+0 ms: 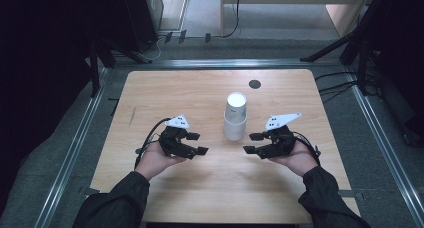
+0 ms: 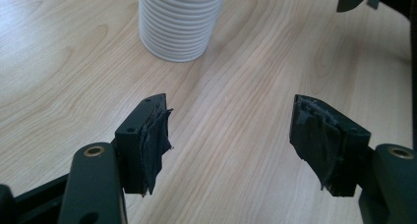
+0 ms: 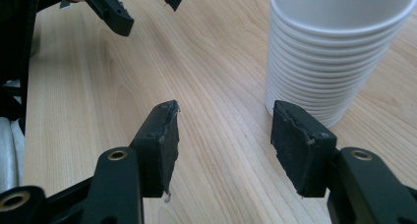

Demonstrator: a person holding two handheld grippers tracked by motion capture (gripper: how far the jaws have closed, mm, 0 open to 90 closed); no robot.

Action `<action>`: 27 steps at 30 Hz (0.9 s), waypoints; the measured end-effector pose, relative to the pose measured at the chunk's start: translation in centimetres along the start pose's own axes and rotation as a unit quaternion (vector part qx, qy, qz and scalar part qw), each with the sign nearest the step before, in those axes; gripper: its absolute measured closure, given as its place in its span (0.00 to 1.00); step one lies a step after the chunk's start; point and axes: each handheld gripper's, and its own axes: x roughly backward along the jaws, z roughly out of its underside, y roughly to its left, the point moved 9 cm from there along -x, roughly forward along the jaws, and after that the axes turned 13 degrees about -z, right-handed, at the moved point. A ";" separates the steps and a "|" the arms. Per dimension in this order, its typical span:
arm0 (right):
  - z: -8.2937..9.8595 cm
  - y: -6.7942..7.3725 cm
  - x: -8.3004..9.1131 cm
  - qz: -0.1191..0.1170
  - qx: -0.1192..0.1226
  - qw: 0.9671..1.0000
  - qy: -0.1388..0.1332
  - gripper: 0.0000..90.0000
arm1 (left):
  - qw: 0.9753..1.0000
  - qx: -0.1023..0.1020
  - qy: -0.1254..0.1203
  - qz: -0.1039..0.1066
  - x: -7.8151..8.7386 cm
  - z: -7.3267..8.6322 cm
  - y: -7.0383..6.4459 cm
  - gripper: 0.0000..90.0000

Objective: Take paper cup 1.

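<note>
A tall stack of white paper cups (image 1: 235, 116) stands upright near the middle of the wooden table (image 1: 200, 93). My left gripper (image 1: 198, 143) rests left of the stack, held in a hand, jaws open and pointing right, nothing between them. My right gripper (image 1: 251, 143) mirrors it on the other side, open and empty, pointing left. In the left gripper view the stack (image 2: 179, 22) is ahead and left of the open left gripper (image 2: 229, 103). In the right gripper view the stack (image 3: 334, 52) stands close ahead on the right of the open right gripper (image 3: 226, 108).
A small black round grommet (image 1: 255, 84) sits in the table's far side. Metal rails (image 1: 75, 143) run along the floor on both sides. Dark stands and cables (image 1: 345, 83) crowd the far corners. The other gripper (image 3: 113, 8) faces mine across bare wood.
</note>
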 end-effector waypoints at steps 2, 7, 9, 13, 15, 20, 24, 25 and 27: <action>0.0 -0.2 0.3 -0.003 -0.011 1.000 -0.002 0.49 | 1.000 -0.007 0.002 -0.001 0.1 0.1 -0.1 0.35; -0.2 -0.2 0.9 -0.008 -0.009 1.000 0.001 0.49 | 1.000 -0.010 0.008 0.002 0.3 0.1 -0.3 0.35; -0.3 -0.2 1.1 -0.010 -0.004 1.000 0.003 0.49 | 1.000 -0.016 0.011 0.007 0.3 0.2 -0.5 0.35; -0.5 -0.5 1.6 -0.006 -0.012 1.000 0.018 0.49 | 1.000 -0.021 0.010 0.008 0.5 0.3 -0.5 0.36; -0.7 -0.5 1.8 -0.001 -0.008 1.000 0.019 0.49 | 1.000 -0.020 0.009 0.009 0.5 0.3 -0.5 0.36; -1.6 -1.2 2.3 -0.002 -0.006 0.999 0.048 0.52 | 1.000 -0.015 0.003 0.007 0.9 0.2 -0.3 0.36; -2.2 -1.3 2.6 -0.010 -0.007 0.998 0.060 0.53 | 1.000 -0.004 -0.008 0.020 1.2 0.0 -0.3 0.35; -2.3 -1.5 2.7 -0.008 -0.003 0.998 0.061 0.53 | 1.000 -0.001 -0.011 0.023 1.2 -0.1 -0.4 0.35; -2.6 -1.7 3.0 -0.007 -0.001 0.998 0.062 0.53 | 1.000 -0.003 -0.010 0.021 1.3 -0.1 -0.3 0.35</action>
